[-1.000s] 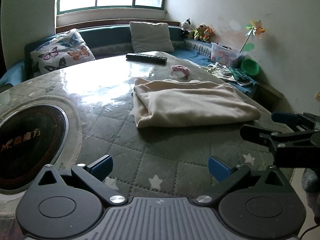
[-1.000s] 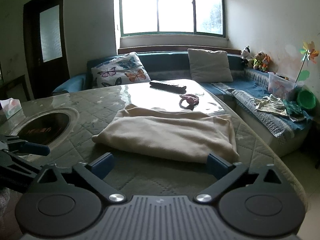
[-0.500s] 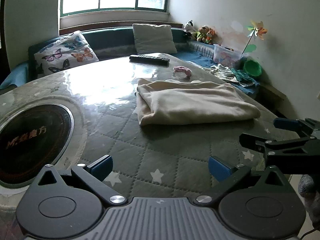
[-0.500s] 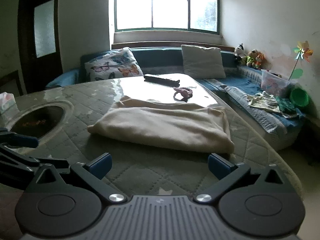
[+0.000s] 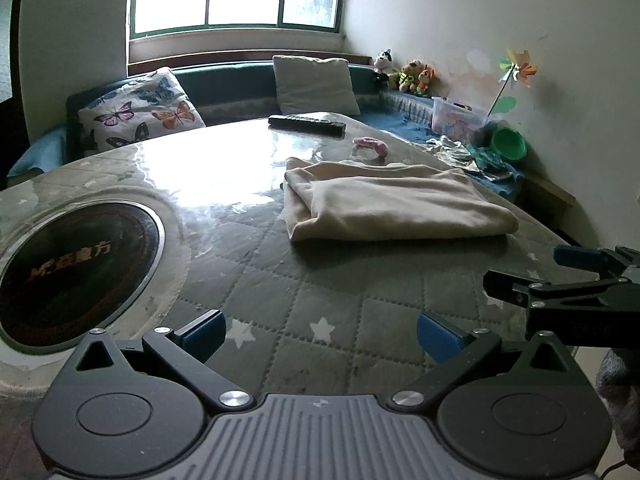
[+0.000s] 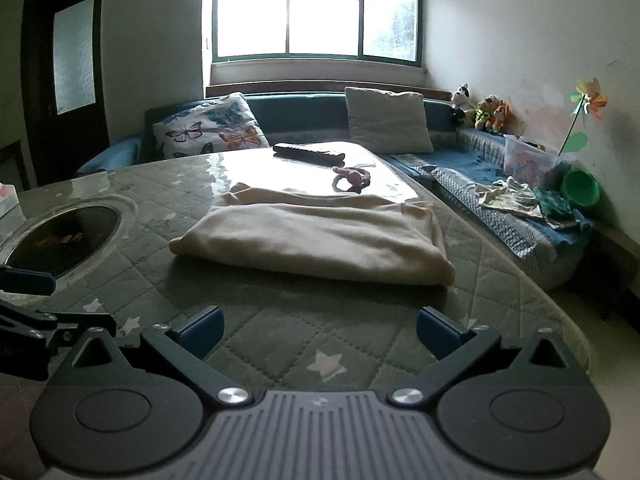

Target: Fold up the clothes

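Left wrist view: the cream garment (image 5: 396,204) lies folded in a thick rectangle on the quilted bench (image 5: 320,304), toward its far right side, well apart from both tools.
Left tool (image 5: 320,330): fingers spread wide, nothing between them — it hangs low over the near bench edge, pointing at the garment.
Right tool (image 5: 560,280): seen from the side at the right edge, level and empty, its fingers parted.
Around it: a remote control (image 5: 306,123) and a small pink object (image 5: 370,145) sit beyond the garment; a dark round hotplate (image 5: 72,272) is sunk in the bench to the left.

Right wrist view: the garment (image 6: 316,236) lies straight ahead, folded edge nearest, no tool touching it.
Right tool (image 6: 318,332): fingers wide apart, held flat and low, aimed at the near edge.
Left tool (image 6: 36,300): just visible at the left, empty.

Step, as I judge it: the fold looks nearly finished. If another fold is wanted, each tool should pinch one near corner through all layers, lift together and lay it across evenly — otherwise the layers may slide.
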`<state>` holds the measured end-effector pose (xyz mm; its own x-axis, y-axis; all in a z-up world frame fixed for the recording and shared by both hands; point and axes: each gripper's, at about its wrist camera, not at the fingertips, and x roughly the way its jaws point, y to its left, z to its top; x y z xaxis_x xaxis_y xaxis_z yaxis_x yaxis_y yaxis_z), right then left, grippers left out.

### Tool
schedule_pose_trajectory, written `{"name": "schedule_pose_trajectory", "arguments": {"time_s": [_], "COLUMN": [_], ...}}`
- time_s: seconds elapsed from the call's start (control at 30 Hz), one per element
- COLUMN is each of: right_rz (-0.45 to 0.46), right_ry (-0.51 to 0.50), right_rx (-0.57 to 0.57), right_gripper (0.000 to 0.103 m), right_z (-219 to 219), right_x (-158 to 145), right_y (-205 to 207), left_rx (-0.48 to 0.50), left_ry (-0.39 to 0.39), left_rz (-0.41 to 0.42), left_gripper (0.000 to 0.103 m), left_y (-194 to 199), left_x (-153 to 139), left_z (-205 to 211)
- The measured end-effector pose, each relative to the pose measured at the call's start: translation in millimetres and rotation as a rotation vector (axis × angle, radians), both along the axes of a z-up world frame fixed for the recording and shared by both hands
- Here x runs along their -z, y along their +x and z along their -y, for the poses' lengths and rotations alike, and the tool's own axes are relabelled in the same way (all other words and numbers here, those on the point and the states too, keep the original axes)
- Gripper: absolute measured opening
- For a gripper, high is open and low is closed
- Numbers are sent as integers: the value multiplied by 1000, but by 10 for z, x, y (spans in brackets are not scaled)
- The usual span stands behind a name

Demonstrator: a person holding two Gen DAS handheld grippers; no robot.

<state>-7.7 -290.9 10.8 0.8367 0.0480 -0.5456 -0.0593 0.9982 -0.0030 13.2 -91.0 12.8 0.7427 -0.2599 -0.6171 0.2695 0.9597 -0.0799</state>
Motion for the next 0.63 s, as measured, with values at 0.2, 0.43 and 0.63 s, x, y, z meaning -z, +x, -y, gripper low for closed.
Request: {"name": "schedule_pose_trajectory", "arguments": {"time_s": [0.2,0.43,0.63], "right_rz": [6,12,22], "right_ry": [4,10,21], "right_rx": [-7,0,5], "right_gripper": [103,103,103], "right_z": [-28,-3,35], "right_x": [-13,-30,-42], "right_y": [-128,-260,-349], "left_rx": [9,28,33], "left_ry": [0,1,22], "left_rz": [20,43,46], "left_gripper": [103,103,103], "left_y": [-119,-243,-317], "left_x": [-47,-104,-109], "left_z": [32,99,157]}}
